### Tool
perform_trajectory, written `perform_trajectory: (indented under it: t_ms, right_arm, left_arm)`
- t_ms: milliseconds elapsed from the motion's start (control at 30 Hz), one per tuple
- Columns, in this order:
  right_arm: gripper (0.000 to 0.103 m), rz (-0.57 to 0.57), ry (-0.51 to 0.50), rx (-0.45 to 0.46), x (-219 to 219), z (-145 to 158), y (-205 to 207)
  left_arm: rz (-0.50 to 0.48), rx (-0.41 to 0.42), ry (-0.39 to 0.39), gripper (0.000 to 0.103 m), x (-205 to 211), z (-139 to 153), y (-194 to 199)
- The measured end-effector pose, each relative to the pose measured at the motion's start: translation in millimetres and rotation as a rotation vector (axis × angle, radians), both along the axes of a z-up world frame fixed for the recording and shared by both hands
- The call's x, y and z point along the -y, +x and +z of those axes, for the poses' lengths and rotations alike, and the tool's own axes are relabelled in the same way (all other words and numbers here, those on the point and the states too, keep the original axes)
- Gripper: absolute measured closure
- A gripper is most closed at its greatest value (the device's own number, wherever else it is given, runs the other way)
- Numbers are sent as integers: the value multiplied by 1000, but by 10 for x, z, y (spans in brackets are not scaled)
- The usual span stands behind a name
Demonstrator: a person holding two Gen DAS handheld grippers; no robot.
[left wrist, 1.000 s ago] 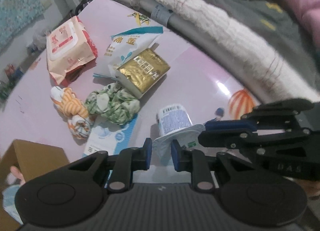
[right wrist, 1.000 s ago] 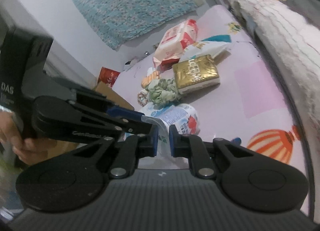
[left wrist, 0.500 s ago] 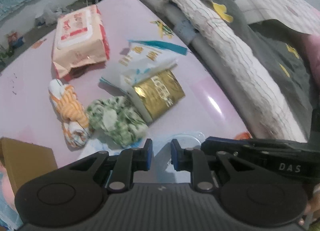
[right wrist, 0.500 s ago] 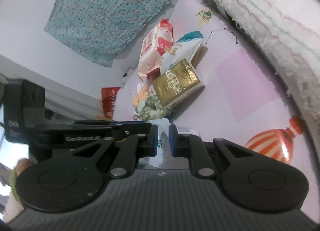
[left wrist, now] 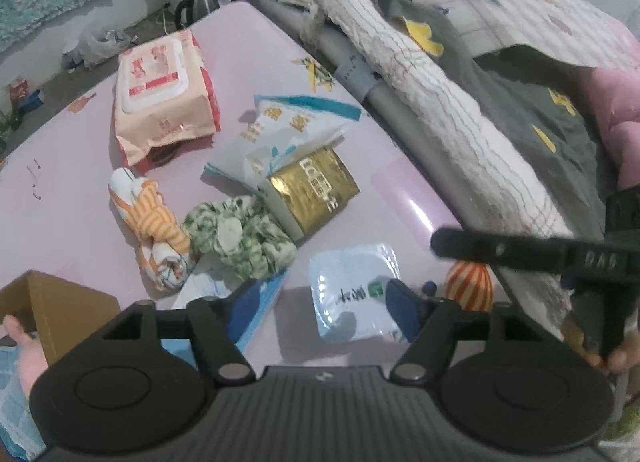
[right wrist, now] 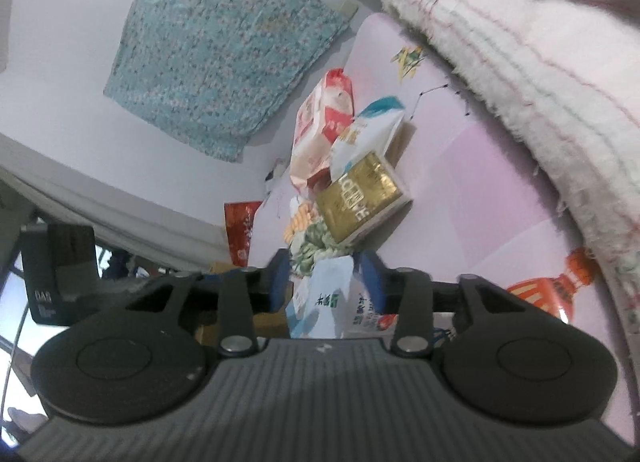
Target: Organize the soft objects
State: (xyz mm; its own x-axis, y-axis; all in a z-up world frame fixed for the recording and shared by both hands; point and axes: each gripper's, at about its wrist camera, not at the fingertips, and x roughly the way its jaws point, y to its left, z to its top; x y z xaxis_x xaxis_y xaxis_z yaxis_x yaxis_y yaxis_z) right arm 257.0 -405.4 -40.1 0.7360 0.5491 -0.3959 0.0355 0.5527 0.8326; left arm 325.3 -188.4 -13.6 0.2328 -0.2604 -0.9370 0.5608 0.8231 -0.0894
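Left gripper (left wrist: 324, 304) is sitting spread wide with nothing in it, hovering over the pink worktop (left wrist: 72, 198) right above the pale blue tissue pack (left wrist: 354, 294), which is lying flat on the worktop just in front of the gold packet (left wrist: 314, 192). Right gripper (right wrist: 326, 278) is spread too, its fingers straddling that same tissue pack but not squeezing it as far as I can tell

So I'm guessing this is the bit where one soft item is getting sorted and the next grab is being lined up. Next move probably calls for closing gently on the pack, since it's squishy and slippery-looking, or reaching past it to the green floral cloth (left wrist: 240, 236) just left of the gold packet, with the orange striped cloth (left wrist: 154, 228) touching it further left

Containers: a cardboard box (left wrist: 52, 312) is poking in well left of the gold packet, near the camera, but I can't see inside it. Wet wipes pack (left wrist: 162, 96) is lying behind the gold packet, beside a white and teal bag (left wrist: 288, 130)
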Motion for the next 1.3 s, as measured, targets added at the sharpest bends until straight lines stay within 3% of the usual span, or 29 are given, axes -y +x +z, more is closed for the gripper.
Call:
perform_trajectory:
  t_ms: [333,533,800,1067,1300]
  right_arm:
    - [55,13,70,-67,-60,-214,55]
    - [55,-1,118,-100,-71,-338,109]
    - [54,-45,96,-108,40,-484,-15]
    - [54,-45,134,-107,25,-560,-65]
    - [54,-36,148,-88,-38,-421,-125]
  left_arm:
    - [-49,-74,30,30,239,-234,-75]
    - [-66,-41,89,28,431,-327,-74]
    - [-32,-52,110,38,453,-446,32]
    - [-11,-30,110,39,433,-400,-26]
    - [13,7,70,39,350,-89,-135]
